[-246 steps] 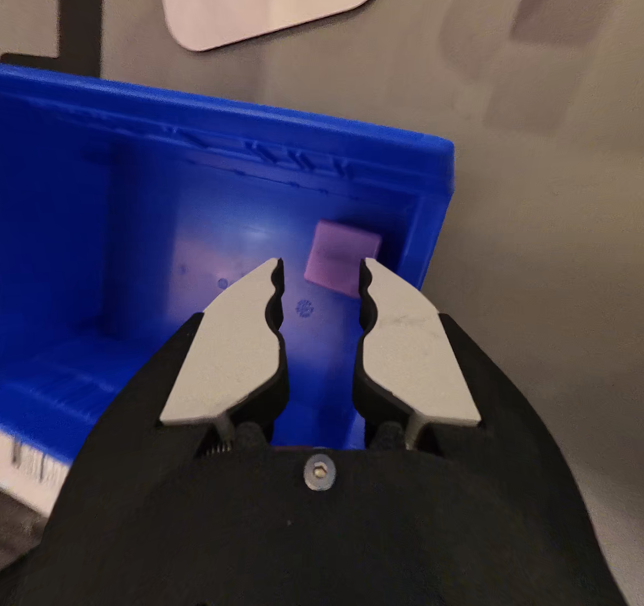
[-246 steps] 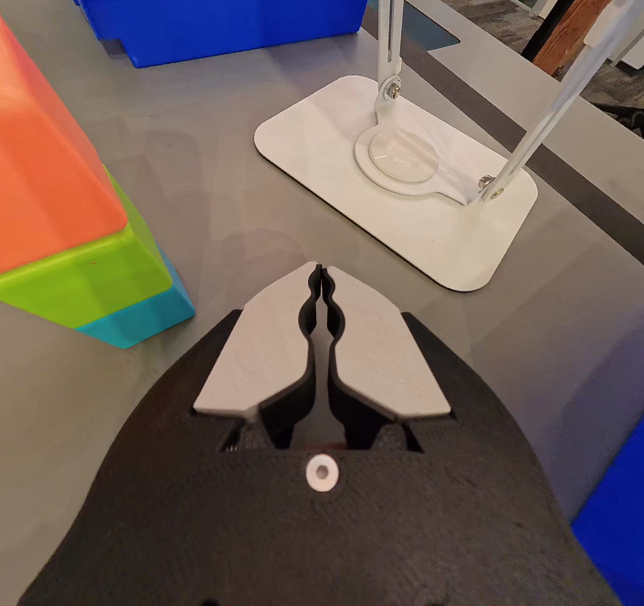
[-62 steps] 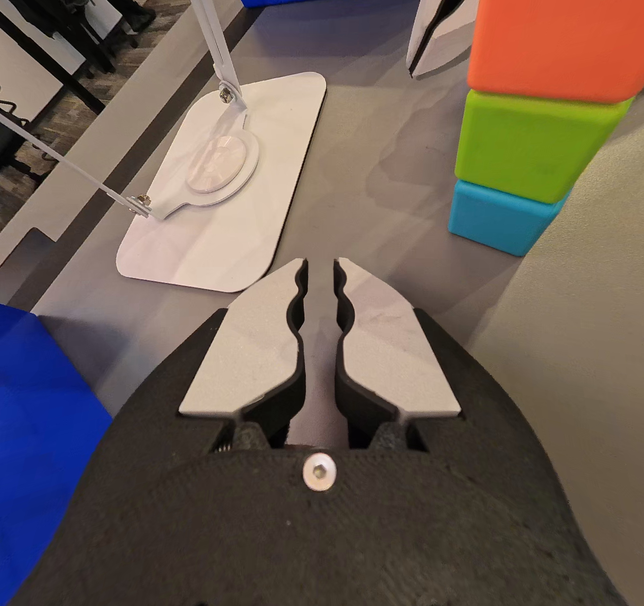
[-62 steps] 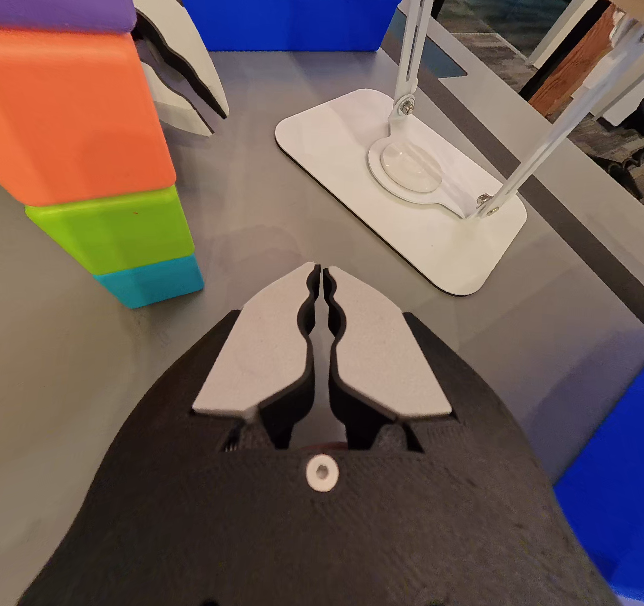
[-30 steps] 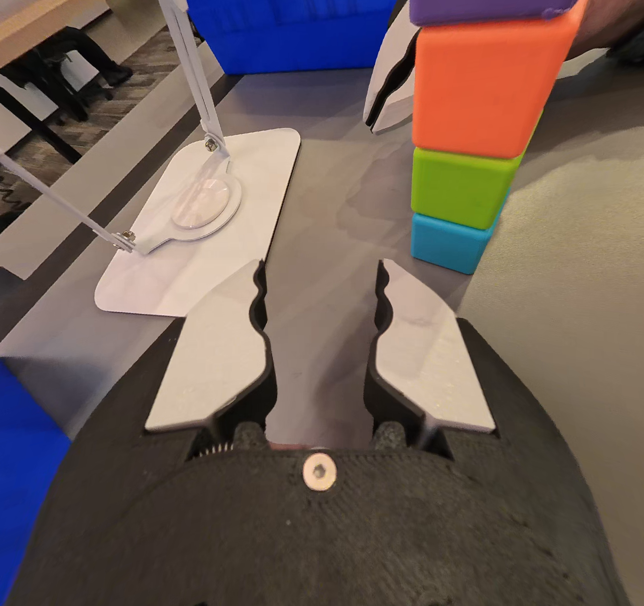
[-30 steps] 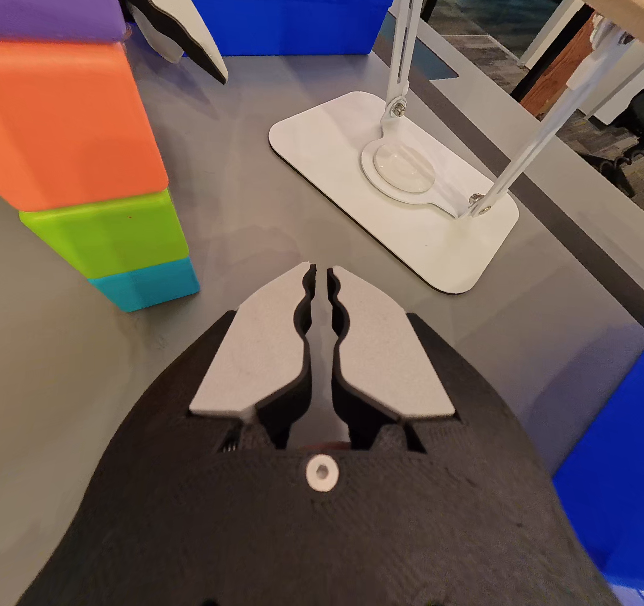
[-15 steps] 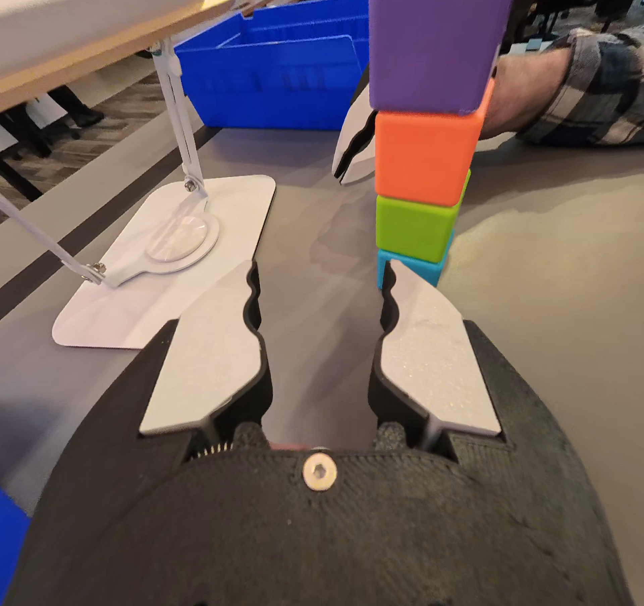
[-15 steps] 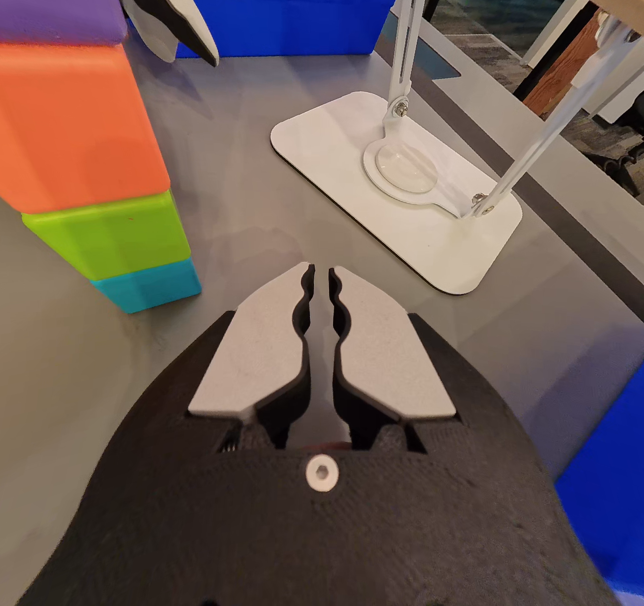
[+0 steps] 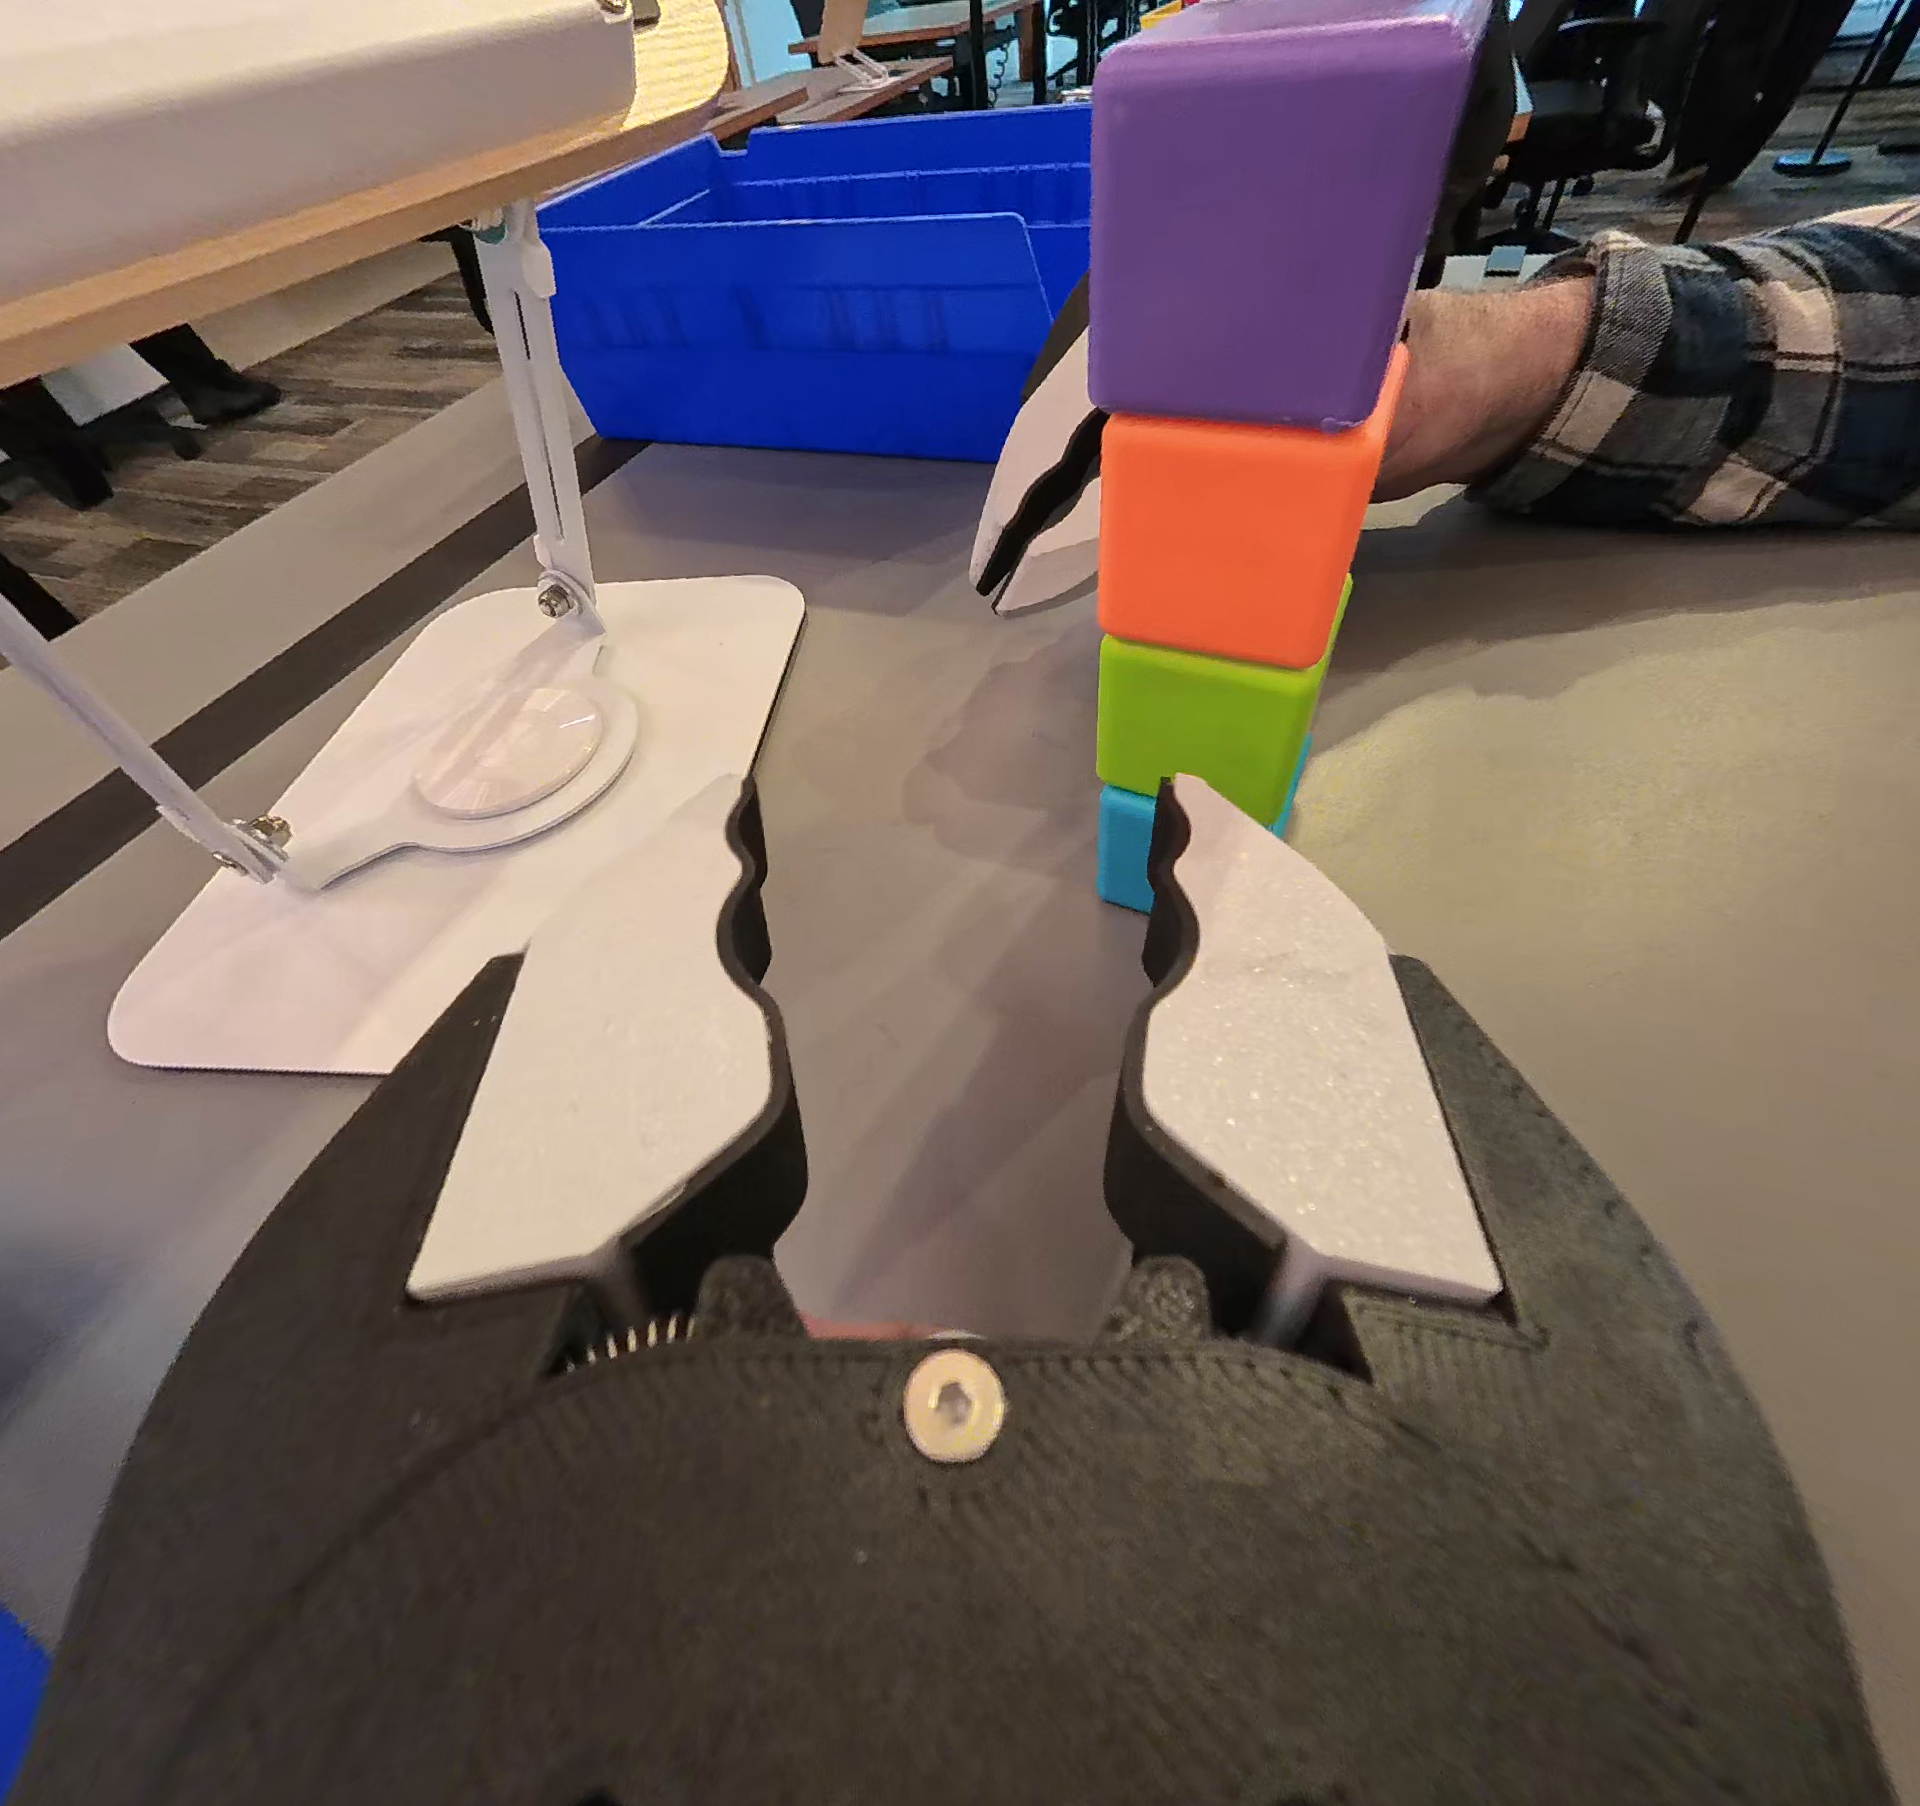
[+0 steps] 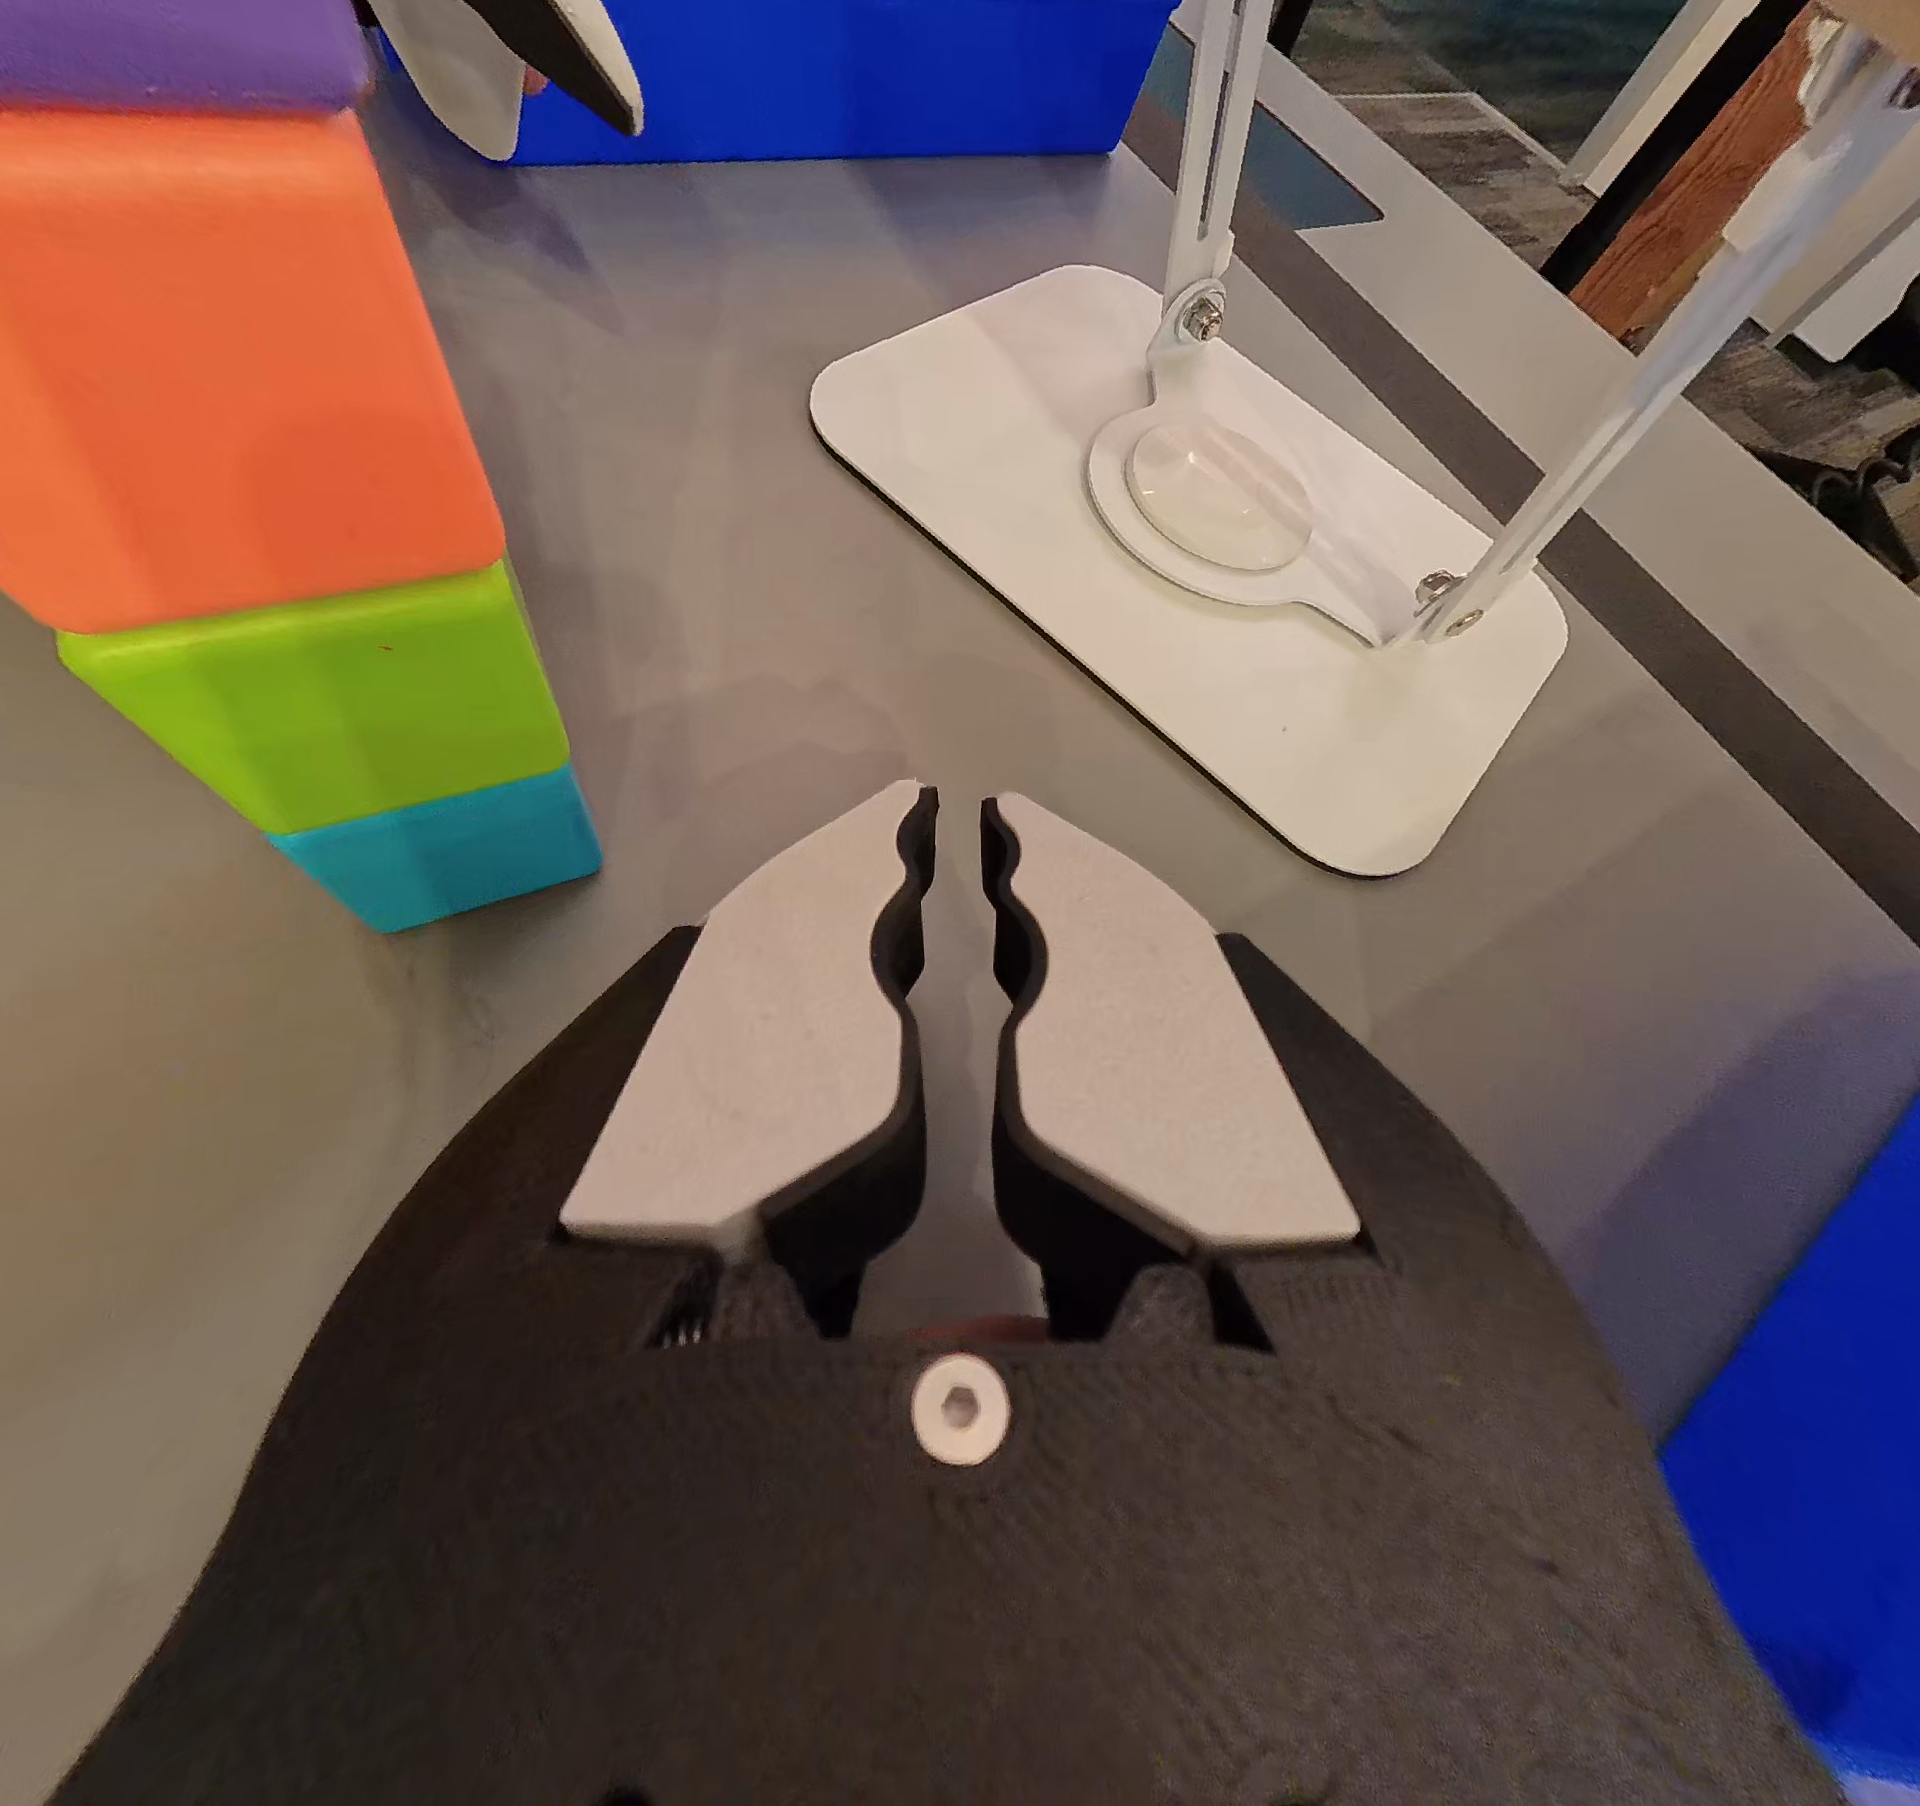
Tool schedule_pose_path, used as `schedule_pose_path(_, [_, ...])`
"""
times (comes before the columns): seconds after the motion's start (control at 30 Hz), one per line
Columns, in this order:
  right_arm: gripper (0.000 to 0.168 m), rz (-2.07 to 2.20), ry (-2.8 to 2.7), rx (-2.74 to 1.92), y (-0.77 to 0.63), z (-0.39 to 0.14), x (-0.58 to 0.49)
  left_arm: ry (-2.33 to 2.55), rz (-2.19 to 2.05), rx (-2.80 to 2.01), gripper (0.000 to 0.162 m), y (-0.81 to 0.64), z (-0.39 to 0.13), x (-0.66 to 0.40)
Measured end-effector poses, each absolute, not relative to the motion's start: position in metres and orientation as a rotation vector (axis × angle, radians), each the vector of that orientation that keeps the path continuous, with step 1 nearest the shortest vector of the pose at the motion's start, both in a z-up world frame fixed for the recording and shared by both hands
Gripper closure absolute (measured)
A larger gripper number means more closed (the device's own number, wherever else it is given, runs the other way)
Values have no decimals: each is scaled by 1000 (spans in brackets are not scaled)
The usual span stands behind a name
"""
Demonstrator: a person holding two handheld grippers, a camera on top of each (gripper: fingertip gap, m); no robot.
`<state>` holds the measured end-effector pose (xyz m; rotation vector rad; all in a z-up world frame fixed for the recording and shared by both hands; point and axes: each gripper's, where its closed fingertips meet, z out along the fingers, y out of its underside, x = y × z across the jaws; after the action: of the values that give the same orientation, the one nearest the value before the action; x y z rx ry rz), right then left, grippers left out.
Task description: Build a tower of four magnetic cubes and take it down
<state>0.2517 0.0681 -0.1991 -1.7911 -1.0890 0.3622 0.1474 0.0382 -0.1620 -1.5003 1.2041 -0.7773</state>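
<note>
A tower of four cubes stands on the grey table: purple (image 9: 1262, 198) on top, then orange (image 9: 1231, 530), green (image 9: 1205, 717) and blue (image 9: 1124, 847) at the bottom. My left gripper (image 9: 956, 800) is open and empty, just in front and left of the tower, its right finger overlapping the blue cube in view. My right gripper (image 10: 958, 806) is shut and empty, low over the table to the right of the tower (image 10: 312, 696). Its fingers (image 9: 1039, 551) show behind the orange cube in the left wrist view.
A white stand base (image 9: 468, 821) with a round lens and thin white legs lies beside the tower, and also shows in the right wrist view (image 10: 1195, 551). A blue bin (image 9: 831, 302) stands behind. A plaid-sleeved arm (image 9: 1714, 385) rests on the table. A wooden tabletop (image 9: 312, 146) overhangs.
My left gripper has drawn back from the tower and tilted up, so the whole tower now shows. It stays open. The right gripper has hardly moved.
</note>
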Motion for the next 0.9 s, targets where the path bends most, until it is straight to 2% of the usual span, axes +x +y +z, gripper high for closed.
schedule_pose_path(0.9, [157,356,-1081,-1794,69,-199,253,1197,-805,-1469,92,34,-155,148])
